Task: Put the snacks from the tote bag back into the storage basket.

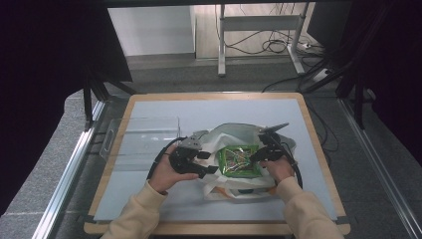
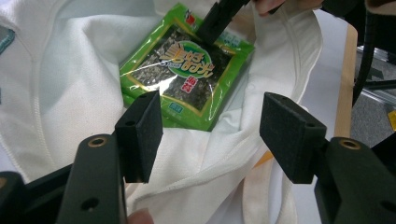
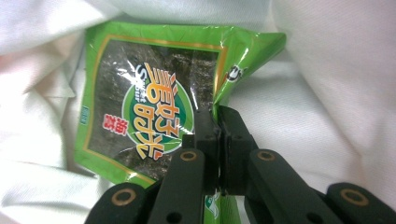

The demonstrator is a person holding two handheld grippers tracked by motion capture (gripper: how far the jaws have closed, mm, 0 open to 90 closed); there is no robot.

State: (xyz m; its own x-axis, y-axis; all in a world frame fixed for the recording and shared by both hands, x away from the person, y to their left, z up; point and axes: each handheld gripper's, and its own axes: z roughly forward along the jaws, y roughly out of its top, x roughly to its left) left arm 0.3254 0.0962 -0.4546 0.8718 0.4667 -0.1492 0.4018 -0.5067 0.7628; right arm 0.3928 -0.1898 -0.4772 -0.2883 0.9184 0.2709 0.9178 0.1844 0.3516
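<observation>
High view: left hand-held gripper (image 1: 208,162) sits just left of green seaweed pkt (image 1: 239,161), which lies on white cloth bag (image 1: 234,137) on the counter (image 1: 149,199). Right hand-held gripper (image 1: 258,155) is at pkt's right edge. Clear plastic box (image 1: 142,142) lies beyond the left one, apart.

Left gripper view: left hand-held gripper (image 2: 210,130) has jaws spread, nothing pinched; pkt (image 2: 187,65) lies ahead inside the bag (image 2: 60,84), w/ the right gripper's jaw tip on its far edge.

Right gripper view: right hand-held gripper (image 3: 218,123) has jaws pressed together, pinching pkt's (image 3: 140,102) edge right at the tips; bag (image 3: 327,93) all around.
</observation>
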